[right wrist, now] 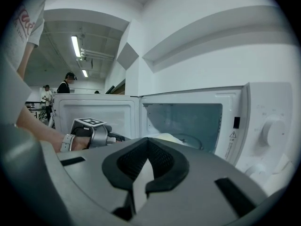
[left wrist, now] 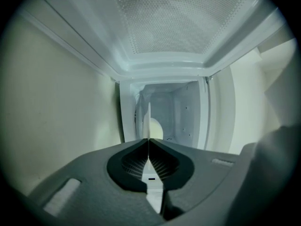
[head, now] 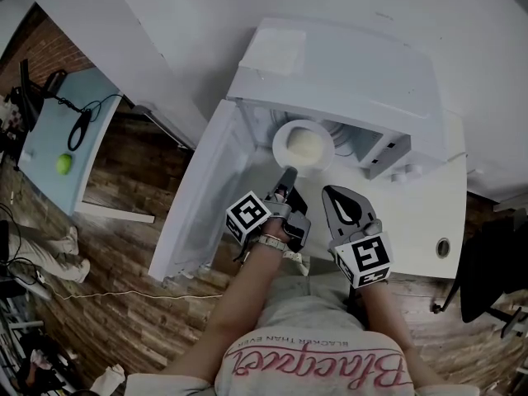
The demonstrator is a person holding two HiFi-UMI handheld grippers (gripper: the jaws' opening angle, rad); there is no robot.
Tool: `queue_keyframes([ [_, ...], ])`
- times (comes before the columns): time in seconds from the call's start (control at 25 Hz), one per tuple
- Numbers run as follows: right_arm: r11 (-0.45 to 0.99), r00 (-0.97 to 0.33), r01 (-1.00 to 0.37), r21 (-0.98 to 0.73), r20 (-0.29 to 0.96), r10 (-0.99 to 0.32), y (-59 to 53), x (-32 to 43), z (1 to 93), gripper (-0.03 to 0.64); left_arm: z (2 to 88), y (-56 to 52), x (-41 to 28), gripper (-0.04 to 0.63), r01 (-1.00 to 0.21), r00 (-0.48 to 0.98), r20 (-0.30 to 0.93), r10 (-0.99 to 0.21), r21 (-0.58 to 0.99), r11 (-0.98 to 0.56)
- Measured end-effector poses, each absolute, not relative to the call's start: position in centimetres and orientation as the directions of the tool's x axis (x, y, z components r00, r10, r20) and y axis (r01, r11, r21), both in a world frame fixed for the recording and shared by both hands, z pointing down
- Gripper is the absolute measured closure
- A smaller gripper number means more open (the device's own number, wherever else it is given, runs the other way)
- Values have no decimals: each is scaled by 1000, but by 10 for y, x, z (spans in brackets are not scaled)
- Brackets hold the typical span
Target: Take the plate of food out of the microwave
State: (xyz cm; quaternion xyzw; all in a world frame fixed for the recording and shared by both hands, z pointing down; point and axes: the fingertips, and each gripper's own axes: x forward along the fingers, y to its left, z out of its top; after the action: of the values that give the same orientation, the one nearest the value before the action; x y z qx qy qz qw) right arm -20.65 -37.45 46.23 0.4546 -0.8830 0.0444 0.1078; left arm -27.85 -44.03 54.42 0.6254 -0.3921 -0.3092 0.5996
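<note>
**White plate [head: 280, 143] hangs from one thin edge**

Pale food [head: 304, 147] lies heaped on the plate, which sits at the mouth of the open microwave [head: 346, 73], just inside the opening. The left claw [left wrist: 149, 140] is clamped on the plate's near rim, which shows as a thin white sliver between the pressed-together pads. The right claw [right wrist: 147, 140] is closed too, but on nothing, and hangs just beside the left one, clear of the plate.

The main risk is the single pinch. With all the weight beyond the rim, the plate could droop or twist in the pads, and the food could slide off its far side. A slip would drop it onto the microwave floor or the bench [head: 433, 196]. Pulling it out crooked could also knock it against the door [head: 198, 196] or the frame.

Much is unclear. The left gripper view sees the plate edge-on, so its tilt is hard to judge. No view shows its underside, so it may be resting on the glass tray or may be lifted off it. What the food is cannot be made out.
</note>
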Motion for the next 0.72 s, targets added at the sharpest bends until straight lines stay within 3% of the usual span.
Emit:
queue_keyframes([
  [0.72, 579, -562, -815, 23, 212, -800, -355, -216, 457, 612, 538, -409, -285, 583, -105, 506, 53, -861, 995, 0],
])
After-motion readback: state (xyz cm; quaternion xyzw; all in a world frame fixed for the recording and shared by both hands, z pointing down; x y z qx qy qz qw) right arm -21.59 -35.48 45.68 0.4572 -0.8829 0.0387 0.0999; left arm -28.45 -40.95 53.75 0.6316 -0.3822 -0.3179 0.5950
